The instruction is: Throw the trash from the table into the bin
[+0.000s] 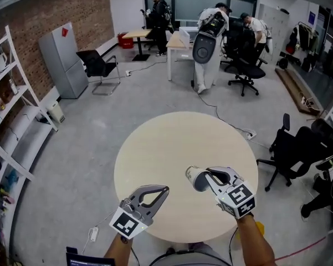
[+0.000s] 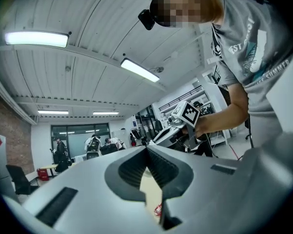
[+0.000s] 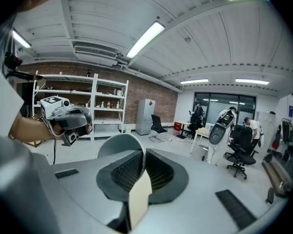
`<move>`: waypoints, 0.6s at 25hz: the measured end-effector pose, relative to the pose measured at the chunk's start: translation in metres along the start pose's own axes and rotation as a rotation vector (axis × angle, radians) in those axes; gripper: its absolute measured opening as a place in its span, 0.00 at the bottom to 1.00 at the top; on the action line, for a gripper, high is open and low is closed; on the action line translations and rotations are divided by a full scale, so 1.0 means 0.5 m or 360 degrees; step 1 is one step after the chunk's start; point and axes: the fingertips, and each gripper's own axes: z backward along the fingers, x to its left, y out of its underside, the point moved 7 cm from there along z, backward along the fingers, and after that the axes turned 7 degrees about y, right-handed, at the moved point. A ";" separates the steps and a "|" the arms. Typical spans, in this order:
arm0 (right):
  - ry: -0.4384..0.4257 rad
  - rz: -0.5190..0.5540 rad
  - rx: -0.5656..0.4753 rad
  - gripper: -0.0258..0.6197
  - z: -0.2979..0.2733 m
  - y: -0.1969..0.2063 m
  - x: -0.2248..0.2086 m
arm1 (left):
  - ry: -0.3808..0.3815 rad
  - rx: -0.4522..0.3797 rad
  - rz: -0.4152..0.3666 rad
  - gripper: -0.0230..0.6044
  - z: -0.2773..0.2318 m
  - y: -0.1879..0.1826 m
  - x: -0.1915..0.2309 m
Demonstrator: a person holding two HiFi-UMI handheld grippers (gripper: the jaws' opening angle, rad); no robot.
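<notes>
My right gripper (image 1: 204, 179) hovers over the near right part of the round beige table (image 1: 172, 143), shut on a white paper cup (image 1: 194, 177). In the right gripper view the jaws (image 3: 143, 153) pinch the cup's rim (image 3: 116, 147), and the cup's open mouth stands to the left of them. To the left, my left gripper (image 1: 164, 190) hangs over the table's near edge with its jaws together and nothing between them (image 2: 147, 149). Each gripper shows in the other's view: the right one (image 2: 171, 132), the left one (image 3: 64, 117).
A black office chair (image 1: 291, 148) stands right of the table, with a power strip (image 1: 249, 133) on the floor behind it. Metal shelves (image 1: 11, 121) line the left wall beside a grey fridge (image 1: 63, 60). Several people stand at desks far back. A yellow thing (image 1: 259, 228) shows below the table's near right edge.
</notes>
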 end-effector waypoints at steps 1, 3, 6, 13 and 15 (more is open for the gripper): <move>0.0025 -0.0004 -0.0022 0.09 0.018 -0.010 0.005 | 0.0017 -0.0014 -0.0014 0.10 0.003 -0.010 -0.001; 0.0077 -0.0008 -0.0058 0.09 0.054 -0.028 0.018 | 0.0052 -0.0045 -0.0040 0.10 0.011 -0.029 -0.004; 0.0161 -0.0015 -0.0106 0.09 0.117 -0.046 0.034 | 0.0112 -0.0087 -0.0089 0.10 0.017 -0.058 -0.019; 0.0358 -0.0059 -0.0185 0.09 0.259 -0.065 0.072 | 0.0231 -0.0266 -0.0022 0.10 0.004 -0.092 -0.050; 0.0427 -0.0071 -0.0200 0.09 0.308 -0.060 0.071 | 0.0286 -0.0322 -0.0005 0.10 -0.022 -0.104 -0.063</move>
